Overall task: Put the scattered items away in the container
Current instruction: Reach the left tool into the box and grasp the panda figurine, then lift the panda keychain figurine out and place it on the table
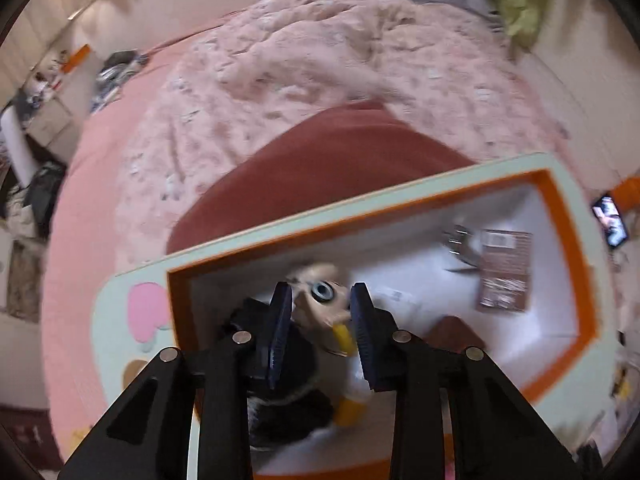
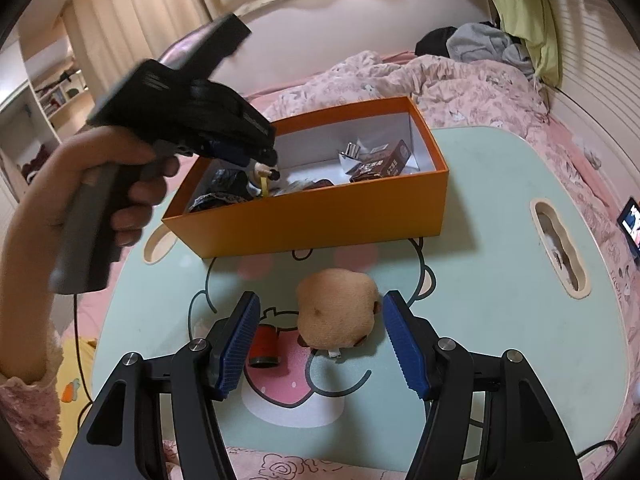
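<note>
A: Start big. What's where?

B: A bed under a pink quilt (image 2: 460,80), and on it a mint-green table (image 2: 500,208) with the orange box (image 2: 304,216) standing on its far half. The box already holds a brown carton (image 2: 380,166), something silvery and some dark fabric.

A: And the left tongs (image 1: 320,320)?

B: They hang steeply over the box's near-left corner, narrowed onto a small big-eyed doll (image 1: 320,296) with yellow parts. The pads sit against its head, so I'd call it held, above the box floor.

A: The right tongs (image 2: 320,336)?

B: Half open and empty, low over the table, with a tan plush toy (image 2: 336,312) lying between the pads but apart from both. A small red canister (image 2: 264,346) lies just beside the left pad.

A: Risks?

B: The doll's head is round and the grip is high on it; it could twist out, or snag the dark fabric on release. On the right, closing could nudge the canister and roll it off.
</note>
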A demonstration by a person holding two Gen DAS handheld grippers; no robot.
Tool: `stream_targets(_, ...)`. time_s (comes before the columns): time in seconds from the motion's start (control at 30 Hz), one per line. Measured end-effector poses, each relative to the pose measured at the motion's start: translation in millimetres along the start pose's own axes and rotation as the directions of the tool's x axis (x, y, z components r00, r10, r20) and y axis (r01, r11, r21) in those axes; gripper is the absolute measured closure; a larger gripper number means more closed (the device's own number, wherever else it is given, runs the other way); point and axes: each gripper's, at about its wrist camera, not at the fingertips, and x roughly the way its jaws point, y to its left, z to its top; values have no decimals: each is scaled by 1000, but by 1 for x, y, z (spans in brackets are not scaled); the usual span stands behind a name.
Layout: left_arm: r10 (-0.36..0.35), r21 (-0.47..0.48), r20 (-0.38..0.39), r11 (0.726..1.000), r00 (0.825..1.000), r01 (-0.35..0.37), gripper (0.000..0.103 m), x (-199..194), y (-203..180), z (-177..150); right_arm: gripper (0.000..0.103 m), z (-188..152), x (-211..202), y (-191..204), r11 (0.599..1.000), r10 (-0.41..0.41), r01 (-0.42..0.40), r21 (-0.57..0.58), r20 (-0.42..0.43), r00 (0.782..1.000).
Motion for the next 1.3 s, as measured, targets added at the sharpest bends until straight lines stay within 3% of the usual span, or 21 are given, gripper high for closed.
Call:
stream_targets(0.13,-16,-14,-41,1000,999,15,67,13,3,-2,39,0,1,-1,1000,4,-4,7,0,1000)
stream_targets(0.2,-33,-2,-105,999,994,33,66,29,-1,-1,39,0,3,-2,1000,8,-8,13,-7,1000)
stream_targets(0.47,-77,17,-47,997,996,78,67,19,-2,-3,39,0,4,-3,1000,8,-8,16,-7,1000)
stream_targets(0.6,-131,33,50,991,990,130,67,-11,0,-6,38,0,4,-3,1000,8,-8,17,-7,1000)
stream_targets(0.7,-210,39,161,978,964,206,67,-56,7,-18,38,0,4,-3,1000,7,-7,18,-7,1000)
stream_targets(0.87,-355,97,253,935,900,341,67,-117,18,-68,38,0,4,-3,1000,7,-7,17,-7,1000)
stream_targets(1.03,-397,63,263,917,879,395,67,-119,30,-120,38,0,6,-4,1000,9,-9,20,-16,1000)
stream_targets(1.1,-395,35,262,916,880,401,67,-109,35,-135,38,-1,6,-3,1000,9,-8,19,-21,1000)
stream_targets(1.3,-348,-71,222,926,911,371,67,-69,48,-167,38,-4,6,-3,1000,8,-7,16,-22,1000)
